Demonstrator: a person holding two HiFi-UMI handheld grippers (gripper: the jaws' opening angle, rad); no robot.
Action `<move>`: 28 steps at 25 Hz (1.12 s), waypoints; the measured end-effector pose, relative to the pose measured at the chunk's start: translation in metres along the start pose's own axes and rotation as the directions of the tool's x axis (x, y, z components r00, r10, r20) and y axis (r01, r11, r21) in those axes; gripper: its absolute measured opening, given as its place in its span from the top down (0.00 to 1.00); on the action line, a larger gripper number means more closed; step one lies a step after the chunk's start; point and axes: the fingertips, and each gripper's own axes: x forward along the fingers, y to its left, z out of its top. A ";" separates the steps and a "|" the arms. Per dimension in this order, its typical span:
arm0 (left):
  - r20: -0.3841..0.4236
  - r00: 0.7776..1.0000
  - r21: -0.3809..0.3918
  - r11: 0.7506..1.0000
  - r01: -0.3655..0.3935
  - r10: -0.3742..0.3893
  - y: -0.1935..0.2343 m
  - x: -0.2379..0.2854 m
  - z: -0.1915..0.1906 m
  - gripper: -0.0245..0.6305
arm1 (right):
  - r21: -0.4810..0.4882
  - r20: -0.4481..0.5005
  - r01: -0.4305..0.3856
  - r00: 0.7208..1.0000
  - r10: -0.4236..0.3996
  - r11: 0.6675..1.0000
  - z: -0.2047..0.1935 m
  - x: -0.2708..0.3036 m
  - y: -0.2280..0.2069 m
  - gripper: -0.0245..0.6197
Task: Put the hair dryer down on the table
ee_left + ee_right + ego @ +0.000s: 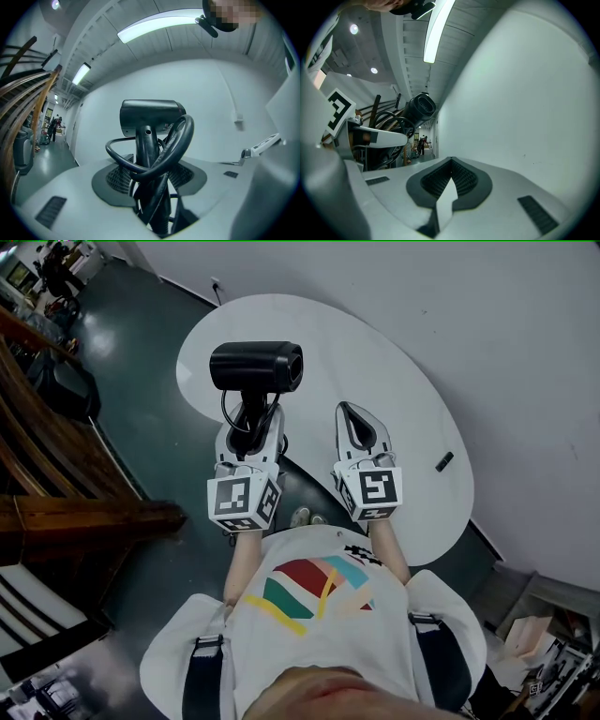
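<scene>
**Head view.** The left gripper [255, 427] is clamped on the handle of the black hair dryer [256, 367]. The barrel lies crosswise at the top, over the near-left part of the white oval table [394, 362] and apparently clear of its surface. Gripping the handle leaves the barrel free to touch down first, in my judgement. The right gripper [364, 427] sits alongside to the right, apart from the dryer. A small dark object [444, 461] lies near the table's right edge, well apart from both. Bare tabletop extends far and right of the dryer. The near edge runs close under the grippers, so a set-down farther in looks safer.

**Left gripper view.** The jaws stand partly apart, with the pads pressing the handle between them. The power cord [176, 140] loops loosely round the handle and could snag or trail over an edge.

**Right gripper view.** The pads meet with nothing between them. The dryer shows to the left, and plain wall lies ahead.
</scene>
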 end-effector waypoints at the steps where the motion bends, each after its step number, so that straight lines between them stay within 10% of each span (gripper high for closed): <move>1: -0.005 1.000 0.003 1.000 0.005 -0.005 0.000 0.002 -0.001 0.62 | 0.003 -0.005 0.006 1.000 -0.006 1.000 -0.002 0.000 -0.002 0.95; 28: -0.297 0.944 0.034 0.986 0.160 -0.143 -0.020 0.074 -0.085 0.62 | 0.009 -0.054 0.207 0.977 -0.207 0.978 -0.017 -0.036 -0.036 0.95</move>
